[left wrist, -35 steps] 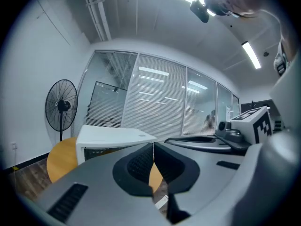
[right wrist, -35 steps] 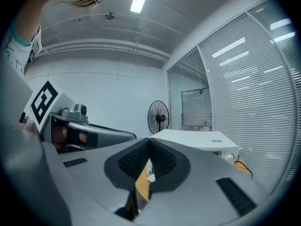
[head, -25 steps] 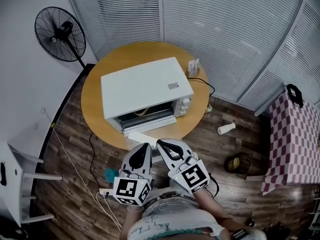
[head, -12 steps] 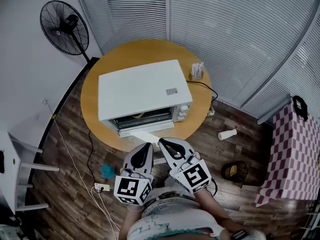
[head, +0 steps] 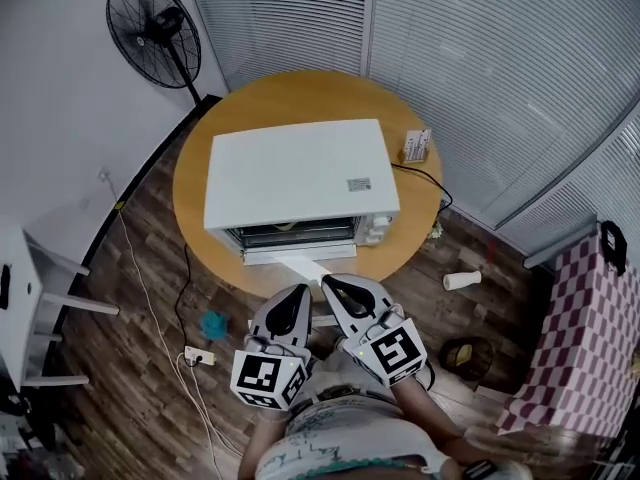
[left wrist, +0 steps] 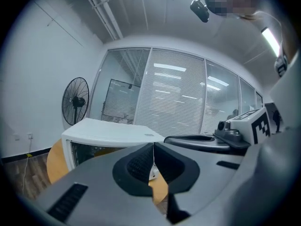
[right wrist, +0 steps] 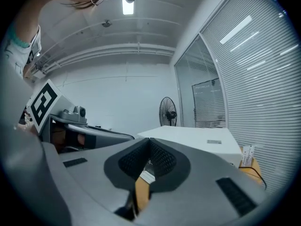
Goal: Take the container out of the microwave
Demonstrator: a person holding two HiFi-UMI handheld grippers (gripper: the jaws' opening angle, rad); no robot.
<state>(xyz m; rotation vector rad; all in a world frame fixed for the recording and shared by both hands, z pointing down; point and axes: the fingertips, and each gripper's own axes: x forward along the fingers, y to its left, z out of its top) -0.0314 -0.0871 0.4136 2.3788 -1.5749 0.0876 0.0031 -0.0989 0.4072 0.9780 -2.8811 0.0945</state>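
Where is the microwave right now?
In the head view, the microwave sits mid-picture on the round table, its open front facing the bottom edge. The fan stands on the floor to its upper left.

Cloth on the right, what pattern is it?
The cloth is red-and-white checked, clearest in the head view.

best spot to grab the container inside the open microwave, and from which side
Likely its near rim, coming in level from the front: the container sits inside the microwave, whose door hangs open toward you. Little of it shows.
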